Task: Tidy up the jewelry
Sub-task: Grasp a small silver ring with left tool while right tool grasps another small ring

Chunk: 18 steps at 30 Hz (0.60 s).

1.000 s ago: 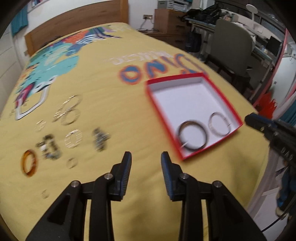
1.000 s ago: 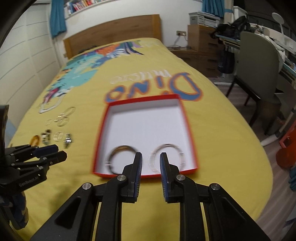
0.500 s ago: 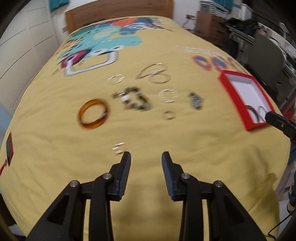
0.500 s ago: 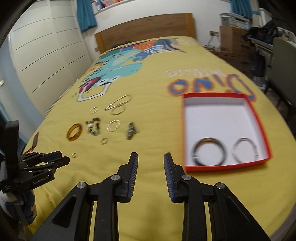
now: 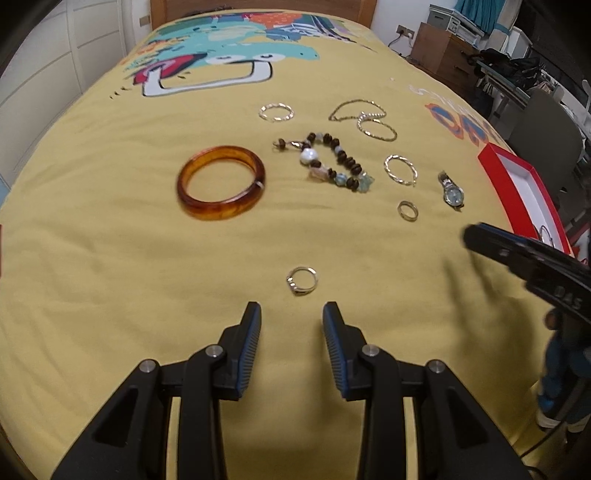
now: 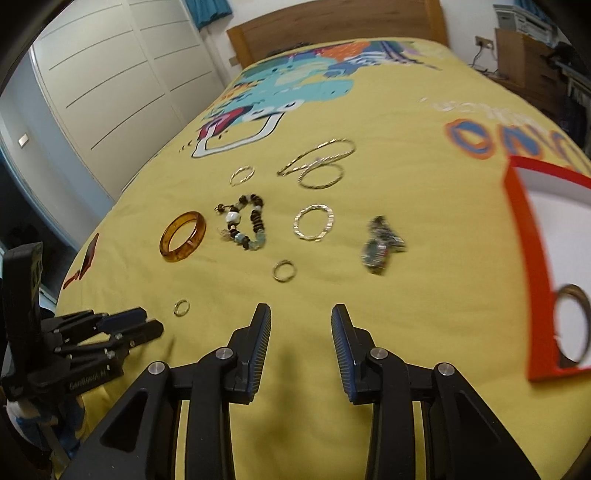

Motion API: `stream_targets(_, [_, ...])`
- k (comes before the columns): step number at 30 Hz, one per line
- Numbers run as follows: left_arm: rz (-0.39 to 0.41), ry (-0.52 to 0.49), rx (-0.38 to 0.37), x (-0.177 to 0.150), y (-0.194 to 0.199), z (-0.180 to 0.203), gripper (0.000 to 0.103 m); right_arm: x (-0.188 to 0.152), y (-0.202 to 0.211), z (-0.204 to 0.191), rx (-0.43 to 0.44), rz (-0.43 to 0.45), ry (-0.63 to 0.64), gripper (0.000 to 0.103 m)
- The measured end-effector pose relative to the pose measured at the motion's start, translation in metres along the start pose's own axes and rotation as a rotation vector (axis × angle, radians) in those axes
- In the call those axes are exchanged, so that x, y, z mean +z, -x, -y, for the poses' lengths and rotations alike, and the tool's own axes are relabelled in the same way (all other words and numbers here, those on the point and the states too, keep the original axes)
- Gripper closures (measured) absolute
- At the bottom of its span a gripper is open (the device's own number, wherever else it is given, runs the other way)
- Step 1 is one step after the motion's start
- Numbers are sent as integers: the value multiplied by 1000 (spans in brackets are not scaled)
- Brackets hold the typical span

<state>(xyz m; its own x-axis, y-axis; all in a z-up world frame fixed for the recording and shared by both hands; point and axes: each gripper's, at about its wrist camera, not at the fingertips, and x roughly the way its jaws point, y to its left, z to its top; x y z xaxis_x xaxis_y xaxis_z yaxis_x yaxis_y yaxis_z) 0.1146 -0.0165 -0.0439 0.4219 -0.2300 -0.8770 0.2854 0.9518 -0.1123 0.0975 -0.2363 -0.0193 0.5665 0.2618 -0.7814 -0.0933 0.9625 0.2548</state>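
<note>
Jewelry lies spread on the yellow bedspread. My left gripper (image 5: 291, 317) is open with nothing in it, just short of a small silver ring (image 5: 302, 280). Farther off lie an amber bangle (image 5: 221, 182), a beaded bracelet (image 5: 332, 162), a wristwatch (image 5: 452, 191), a plain ring (image 5: 407, 211) and thin silver hoops (image 5: 400, 169). My right gripper (image 6: 300, 323) is empty, its jaws opening, with the plain ring (image 6: 284, 270) and the watch (image 6: 380, 245) ahead of it. A red box (image 6: 524, 251) at the right holds a dark bangle (image 6: 574, 325).
The wooden headboard (image 6: 332, 26) closes the far end of the bed. White wardrobe doors (image 6: 110, 81) stand at the left. A wooden cabinet (image 5: 443, 51), a chair (image 5: 546, 122) and a cluttered desk stand beyond the bed's right edge. The left gripper (image 6: 122, 332) shows low left in the right wrist view.
Both grippers swung left from the red box toward the loose jewelry and came lower. The right gripper's jaws widened. The small silver ring now lies just ahead of the left gripper.
</note>
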Motion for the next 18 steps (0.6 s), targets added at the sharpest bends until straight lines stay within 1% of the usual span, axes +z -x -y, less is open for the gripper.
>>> stream_targets(5, [-11,-18,-18,8,-16,8,70,10,-31,-6,10,-24,13,68])
stream_targets(9, [-21,-2,-27,13,-28,5,71,15,-47,-8,17,-36,25,68])
stream_targets(13, [-17,-9,-26,13,-33,5,71,17,-58,-9,17,-44,31,68])
stream_targets(15, [-13,-15,-18,12,-34,5,76,18,-63,-10,8,-49,36,68])
stream_targets(17, [-11,-16,-9,12,-35,4,84,19,-67,-11,4,-52,41,68])
stream_targets(18, [-12,-15,-6,12,-36,4,84,19,-70,-13,-1,-54,46,69])
